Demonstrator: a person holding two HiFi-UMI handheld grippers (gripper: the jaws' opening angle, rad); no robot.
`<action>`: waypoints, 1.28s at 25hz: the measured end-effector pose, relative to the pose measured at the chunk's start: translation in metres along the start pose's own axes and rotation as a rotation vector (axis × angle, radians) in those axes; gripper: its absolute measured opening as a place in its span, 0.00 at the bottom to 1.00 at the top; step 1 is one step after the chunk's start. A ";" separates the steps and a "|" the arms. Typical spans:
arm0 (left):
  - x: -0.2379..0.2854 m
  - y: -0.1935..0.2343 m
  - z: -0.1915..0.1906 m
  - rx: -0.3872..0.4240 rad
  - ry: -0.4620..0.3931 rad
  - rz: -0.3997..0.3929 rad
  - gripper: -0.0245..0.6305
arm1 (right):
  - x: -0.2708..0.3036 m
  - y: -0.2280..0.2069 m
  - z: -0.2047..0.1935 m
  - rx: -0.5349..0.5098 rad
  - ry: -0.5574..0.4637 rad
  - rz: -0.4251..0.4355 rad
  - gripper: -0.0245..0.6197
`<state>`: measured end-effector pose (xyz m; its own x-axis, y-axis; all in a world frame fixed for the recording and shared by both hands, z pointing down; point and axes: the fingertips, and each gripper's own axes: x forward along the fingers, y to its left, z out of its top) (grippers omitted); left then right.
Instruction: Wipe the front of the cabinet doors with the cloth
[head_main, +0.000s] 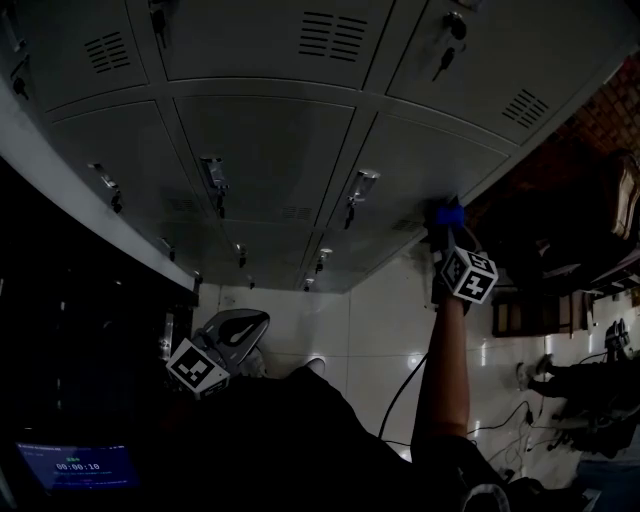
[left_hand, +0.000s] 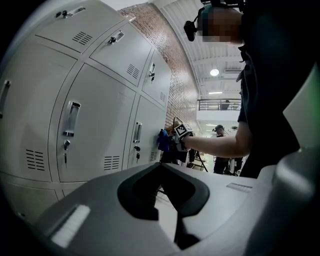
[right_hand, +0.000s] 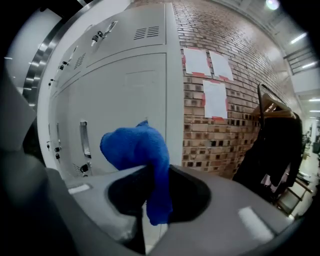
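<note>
1. Head view: grey cabinet doors (head_main: 265, 150) fill the upper half of the frame. At the right of centre, the right arm (head_main: 440, 380) rises straight from the bottom edge, fully extended. It carries the right gripper (head_main: 446, 226) up to the right-hand door in the middle row. The blue cloth (head_main: 450, 212) sits at the gripper's tip against that door's right edge, though actual contact cannot be confirmed. The left gripper (head_main: 235, 330) hangs low at the lower left, close to the person's body and well apart from the doors. A small lit screen (head_main: 75, 465) glows in the bottom left corner.

2. Left gripper view: the left gripper (left_hand: 165, 192) fills the lower frame, its jaws drawn together with nothing between them. At mid-frame the arm (left_hand: 220, 145) reaches out level from the right. The right gripper (left_hand: 176, 139) holds the cloth (left_hand: 163, 140) at the far end of the cabinet doors (left_hand: 100, 125).

3. Right gripper view: the right gripper (right_hand: 150, 192) is clamped on the cloth (right_hand: 137, 150). The cloth bunches above the jaws, and a tail of it hangs down between them. A cabinet door (right_hand: 130, 95) stands behind at the left, and a brick wall (right_hand: 225, 135) at the right.
</note>
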<state>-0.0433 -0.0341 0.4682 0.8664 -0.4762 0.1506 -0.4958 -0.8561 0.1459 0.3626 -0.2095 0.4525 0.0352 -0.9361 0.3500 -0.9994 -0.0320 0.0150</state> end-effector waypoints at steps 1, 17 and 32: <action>-0.001 0.001 -0.003 0.004 0.009 0.001 0.04 | -0.001 0.013 -0.003 -0.010 -0.002 0.022 0.15; -0.020 0.008 -0.002 -0.010 -0.014 0.043 0.04 | 0.040 0.201 -0.053 -0.047 0.078 0.407 0.15; -0.007 -0.001 -0.001 -0.017 -0.014 0.070 0.04 | 0.051 0.093 -0.062 -0.016 0.103 0.258 0.15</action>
<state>-0.0490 -0.0301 0.4685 0.8302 -0.5375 0.1478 -0.5561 -0.8170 0.1524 0.2714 -0.2387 0.5301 -0.2190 -0.8720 0.4378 -0.9753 0.2086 -0.0726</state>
